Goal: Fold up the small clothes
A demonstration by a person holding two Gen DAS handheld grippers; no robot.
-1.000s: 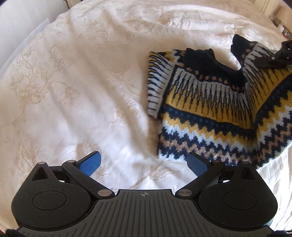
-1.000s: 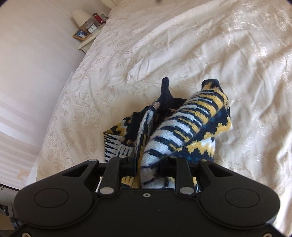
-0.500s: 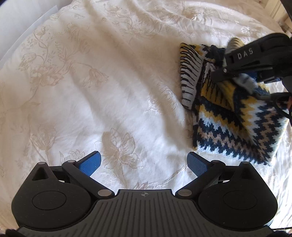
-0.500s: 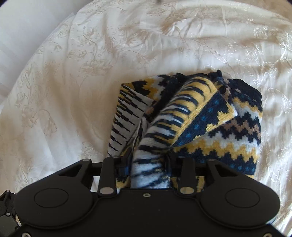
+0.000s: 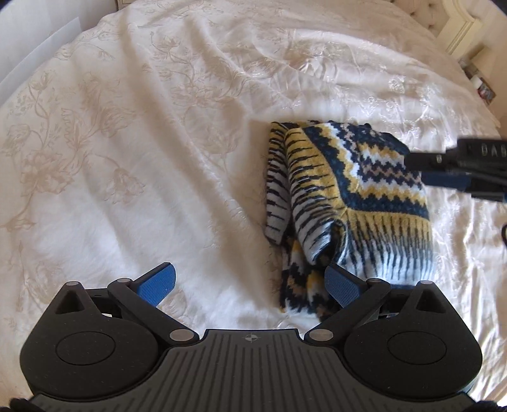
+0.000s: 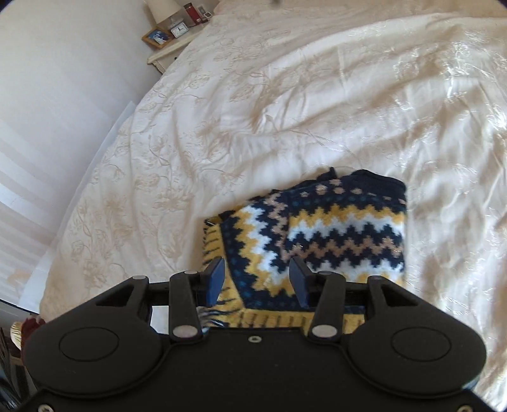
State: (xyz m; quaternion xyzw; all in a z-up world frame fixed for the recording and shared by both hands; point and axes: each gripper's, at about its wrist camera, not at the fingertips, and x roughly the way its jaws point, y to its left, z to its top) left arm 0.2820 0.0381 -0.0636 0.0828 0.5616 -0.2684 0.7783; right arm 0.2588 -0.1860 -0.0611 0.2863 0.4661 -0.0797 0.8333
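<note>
The folded sweater (image 5: 348, 196) lies on the bedspread (image 5: 142, 142), nightstand (image 6: 171, 50) beside the bed's far corner.

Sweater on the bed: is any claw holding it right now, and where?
No. The sweater lies folded on the bed. The left claw is wide open with nothing inside, and the right claw is open above the sweater, gripping nothing.

1. The setting is identified as a home bedroom.
2. A bed covered by a cream floral-embroidered bedspread (image 6: 285, 95) is seen filling both views.
3. A bedside table (image 6: 168, 52) is observed against the wall, carrying a lamp (image 6: 163, 9), a small clock (image 6: 179, 30) and a framed photo (image 6: 157, 37).
4. A cream upholstered headboard (image 5: 456, 22) is noted at the bed's far end.
</note>
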